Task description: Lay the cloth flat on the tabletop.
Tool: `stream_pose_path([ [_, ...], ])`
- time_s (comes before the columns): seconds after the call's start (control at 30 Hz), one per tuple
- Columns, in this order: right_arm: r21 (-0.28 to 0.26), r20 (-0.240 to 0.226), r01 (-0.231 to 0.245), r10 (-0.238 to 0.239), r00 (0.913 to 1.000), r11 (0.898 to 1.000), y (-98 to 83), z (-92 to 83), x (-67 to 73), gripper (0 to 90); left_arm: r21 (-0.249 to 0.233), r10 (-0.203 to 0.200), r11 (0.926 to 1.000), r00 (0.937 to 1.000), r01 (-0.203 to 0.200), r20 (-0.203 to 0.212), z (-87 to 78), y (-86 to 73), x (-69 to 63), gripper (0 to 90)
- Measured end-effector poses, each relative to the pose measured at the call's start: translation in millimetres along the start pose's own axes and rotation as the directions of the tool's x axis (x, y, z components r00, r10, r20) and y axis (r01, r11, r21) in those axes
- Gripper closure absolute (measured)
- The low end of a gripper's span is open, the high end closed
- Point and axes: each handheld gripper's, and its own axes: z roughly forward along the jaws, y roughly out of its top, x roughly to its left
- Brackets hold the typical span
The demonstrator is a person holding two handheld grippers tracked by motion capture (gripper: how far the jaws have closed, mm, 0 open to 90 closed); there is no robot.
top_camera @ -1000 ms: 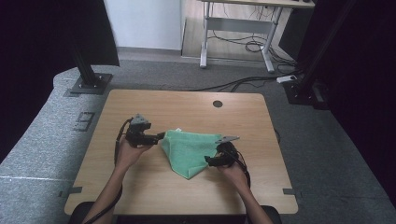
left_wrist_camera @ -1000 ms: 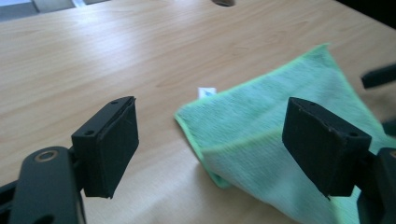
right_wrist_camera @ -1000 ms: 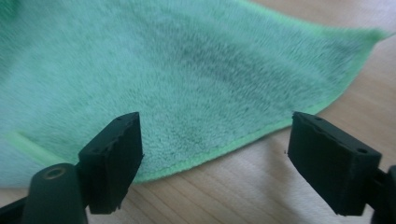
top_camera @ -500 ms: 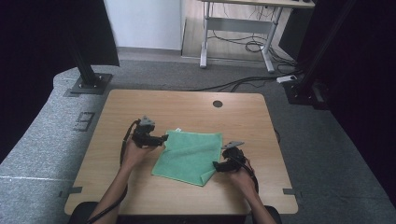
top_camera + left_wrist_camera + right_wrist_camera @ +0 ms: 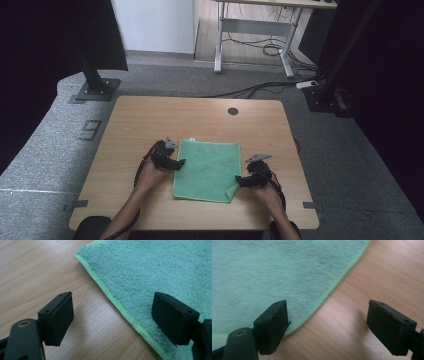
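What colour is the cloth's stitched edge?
The cloth is teal-green terry; its stitched edge is brighter light green. Best seen in the left gripper view.

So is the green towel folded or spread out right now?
Spread flat: the green towel lies as one open rectangle on the table, one near corner turned up.

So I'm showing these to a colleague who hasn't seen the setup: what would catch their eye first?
The green towel, spread nearly flat on the near half of the wooden table, with its near right corner folded up. The left gripper sits at its left edge and the right gripper at that folded corner, both with jaws open over the hem and holding nothing.
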Motion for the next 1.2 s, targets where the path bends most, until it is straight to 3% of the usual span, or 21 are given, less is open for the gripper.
stream_pose_path([
  [0.1, -0.018, -0.036, -0.003, 0.003, 0.9993, 1.000, -1.1, -1.1, 8.1, 15.5, -0.001, -0.014, 0.9999, 0.9999, 0.014, -0.006, -1.2, -2.0, 0.2, 18.5],
  [0.23, -0.018, -0.066, 0.031, -0.032, 0.9973, 0.999, 2.1, 2.9, 24.5, 15.1, -0.002, -0.024, 0.9997, 0.9995, 0.024, -0.022, -4.9, -5.9, 0.9, 18.5],
  [0.4, 0.010, -0.067, 0.086, -0.085, 0.9941, 0.996, 1.1, 4.5, 38.3, 15.5, 0.000, -0.034, 0.9994, 0.9987, 0.034, -0.038, -11.7, -13.5, 5.8, 18.6],
  [0.63, 0.010, -0.036, 0.063, -0.063, 0.9974, 0.998, -17.7, -12.7, 26.3, 16.2, -0.017, -0.074, 0.9971, 0.9969, 0.074, -0.025, -14.9, -21.3, 12.9, 18.1],
  [0.8, -0.001, -0.039, 0.030, -0.030, 0.9988, 1.000, -28.7, -21.7, 19.1, 16.6, -0.046, -0.061, 0.9972, 0.9974, 0.060, -0.037, -22.7, -20.8, 8.0, 16.9],
  [1.03, -0.060, -0.052, 0.010, -0.013, 0.9985, 0.998, -15.5, -23.9, 17.4, 16.7, -0.079, -0.028, 0.9964, 0.9992, 0.030, 0.030, -51.3, -26.1, -13.9, 14.5],
  [1.1, -0.067, -0.051, 0.013, -0.016, 0.9986, 0.998, -10.2, -19.8, 18.2, 16.6, -0.071, -0.022, 0.9971, 0.9986, 0.026, 0.048, -53.6, -33.3, -21.0, 14.3],
  [1.2, -0.061, -0.032, 0.018, -0.020, 0.9993, 0.998, -3.6, -10.4, 16.2, 16.6, -0.045, -0.007, 0.9990, 0.9991, 0.008, 0.043, -52.6, -44.3, -28.5, 14.0],
])
